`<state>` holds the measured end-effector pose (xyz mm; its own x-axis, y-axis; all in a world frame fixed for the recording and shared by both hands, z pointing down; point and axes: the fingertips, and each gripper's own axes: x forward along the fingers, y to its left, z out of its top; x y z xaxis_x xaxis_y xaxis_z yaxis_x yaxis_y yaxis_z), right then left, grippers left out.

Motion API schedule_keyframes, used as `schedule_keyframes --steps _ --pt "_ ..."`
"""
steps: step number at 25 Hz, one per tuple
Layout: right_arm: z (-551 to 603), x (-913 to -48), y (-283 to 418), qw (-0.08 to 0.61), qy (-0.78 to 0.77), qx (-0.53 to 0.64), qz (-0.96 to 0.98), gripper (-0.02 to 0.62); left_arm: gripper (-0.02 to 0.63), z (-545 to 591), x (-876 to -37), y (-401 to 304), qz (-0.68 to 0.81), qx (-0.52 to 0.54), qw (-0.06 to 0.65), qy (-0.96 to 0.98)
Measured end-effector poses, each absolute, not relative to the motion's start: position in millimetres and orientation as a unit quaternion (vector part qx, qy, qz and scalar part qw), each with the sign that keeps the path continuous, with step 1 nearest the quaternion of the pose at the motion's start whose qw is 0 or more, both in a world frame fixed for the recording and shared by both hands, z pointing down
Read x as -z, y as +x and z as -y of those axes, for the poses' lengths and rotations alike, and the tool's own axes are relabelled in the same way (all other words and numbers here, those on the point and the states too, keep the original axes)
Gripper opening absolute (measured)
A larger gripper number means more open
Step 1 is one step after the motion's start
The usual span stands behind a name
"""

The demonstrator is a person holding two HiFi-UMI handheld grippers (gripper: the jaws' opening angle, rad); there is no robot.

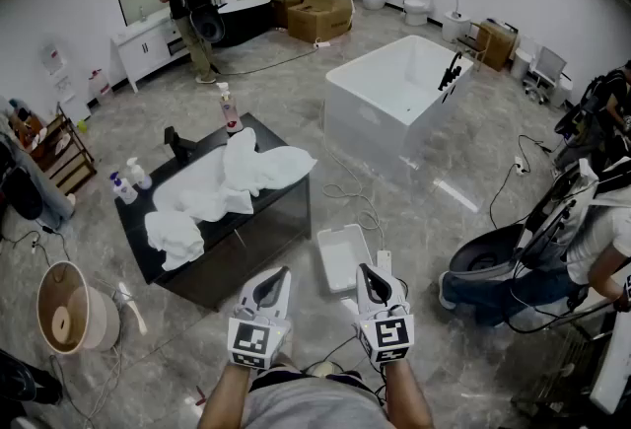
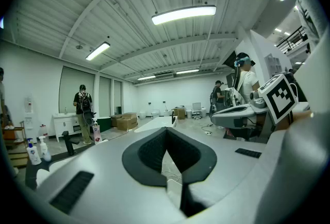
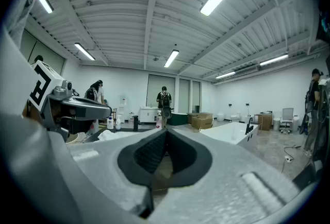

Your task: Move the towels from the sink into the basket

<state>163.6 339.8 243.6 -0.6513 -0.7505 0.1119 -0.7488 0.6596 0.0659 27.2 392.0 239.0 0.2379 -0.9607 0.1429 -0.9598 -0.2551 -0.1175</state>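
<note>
Towels wait on the sink top: my left tongs (image 1: 273, 281) and right tongs (image 1: 367, 277) are both pressed shut and empty, dark ribbed pads (image 2: 149, 153) meeting tip to tip above the glossy stone-look floor (image 1: 434, 220). The rumpled white towels (image 1: 232, 182) lie heaped across the black surface (image 1: 133, 217), with a smaller wad at its near left corner (soft folds on hard gloss). A round tan basket (image 1: 67, 307) stands on the floor beyond that corner.

The towels (image 1: 232, 182) hide the basin of the sink on the tabletop (image 1: 144, 216). Labels on the 2 spray bottles (image 1: 123, 188) are too small to read.
</note>
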Motion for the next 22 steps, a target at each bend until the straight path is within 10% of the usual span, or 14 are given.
schedule_keyframes --steps 22 --pt "-282 -257 130 0.064 0.384 -0.018 0.921 0.000 0.008 -334 -257 8 -0.623 0.098 -0.022 -0.776"
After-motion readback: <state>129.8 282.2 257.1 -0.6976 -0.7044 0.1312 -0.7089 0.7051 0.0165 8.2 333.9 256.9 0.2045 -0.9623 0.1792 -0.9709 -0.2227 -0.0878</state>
